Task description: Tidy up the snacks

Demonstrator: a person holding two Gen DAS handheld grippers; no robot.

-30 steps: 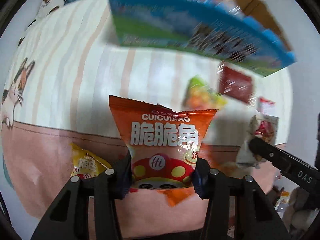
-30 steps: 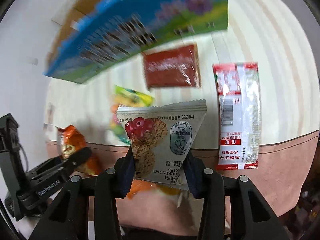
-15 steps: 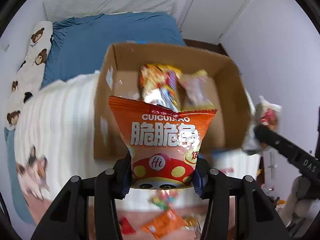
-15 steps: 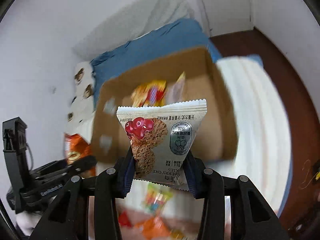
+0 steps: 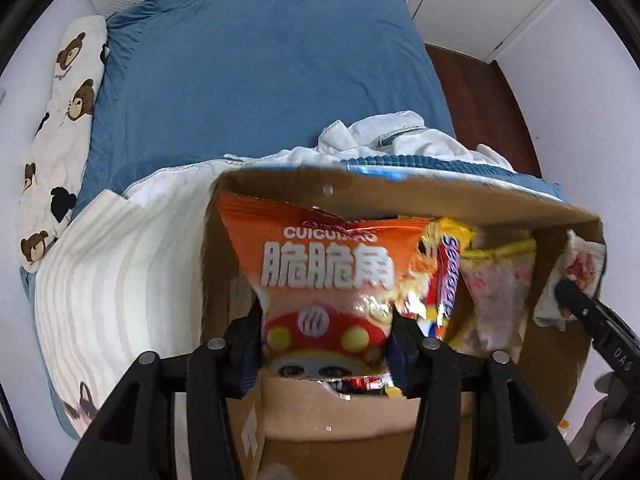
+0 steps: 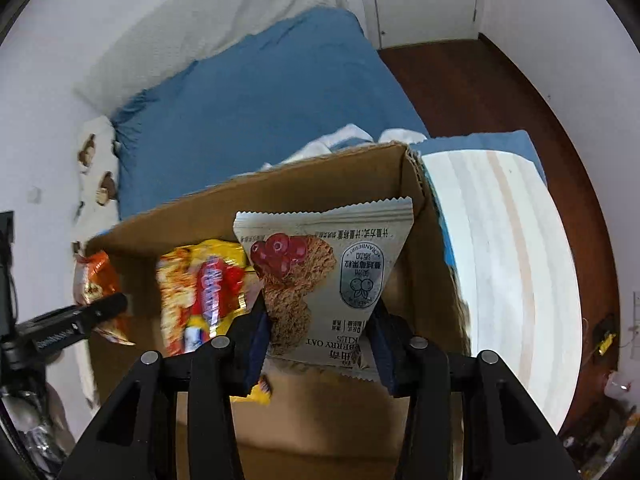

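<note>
Your right tool (image 6: 324,344) is opening around the cranberry oat packet (image 6: 324,280), above the cardboard box (image 6: 280,192) holding a yellow snack bag (image 6: 204,292).

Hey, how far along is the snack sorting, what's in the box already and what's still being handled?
Done: the cardboard box already holds a yellow-and-red packet. In hand: the left gripper has the orange chip bag over the box, and the right gripper has the cranberry oat packet there too; both sets of fingers are opening to drop them. Left: finishing both releases. Any snacks outside the box are out of view.
</note>
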